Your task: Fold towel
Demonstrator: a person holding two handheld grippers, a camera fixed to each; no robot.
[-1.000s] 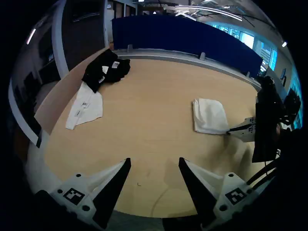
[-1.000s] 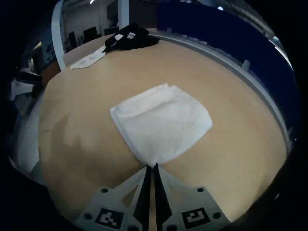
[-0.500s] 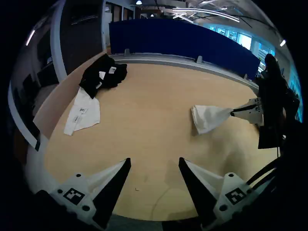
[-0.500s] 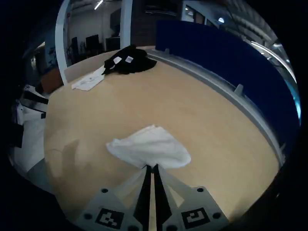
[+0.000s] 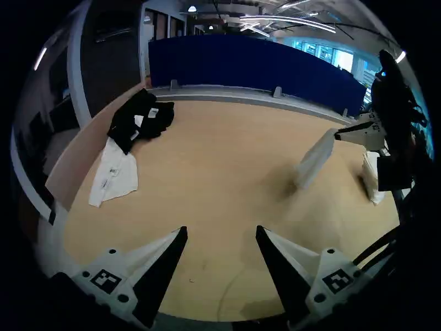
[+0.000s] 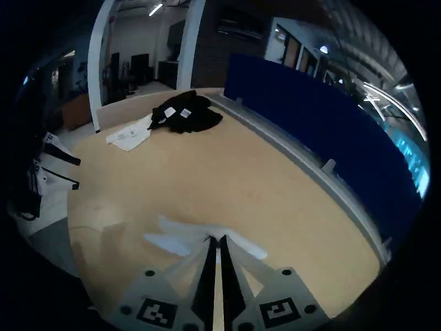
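Right gripper has the white towel dangling over the bench!

Right gripper [image 6: 218, 239] is pinched tight, both fingers pressing a bunched edge of the soft white cloth towel [image 6: 175, 239], which spreads to either side just past the tips. In the left gripper view the towel [image 5: 315, 160] hangs as a narrow drape above the pale wooden bench [image 5: 220, 165], its shadow just beside it. Left gripper [image 5: 221, 228] sits low over the near bench edge, fingers wide apart, nothing between them. Further out: a folded white cloth [image 5: 371, 177] at the bench's right edge, a flat white garment [image 5: 116, 175] touching a heap of black clothing [image 5: 139, 117] far left, and a long blue partition [image 5: 248, 63] behind.
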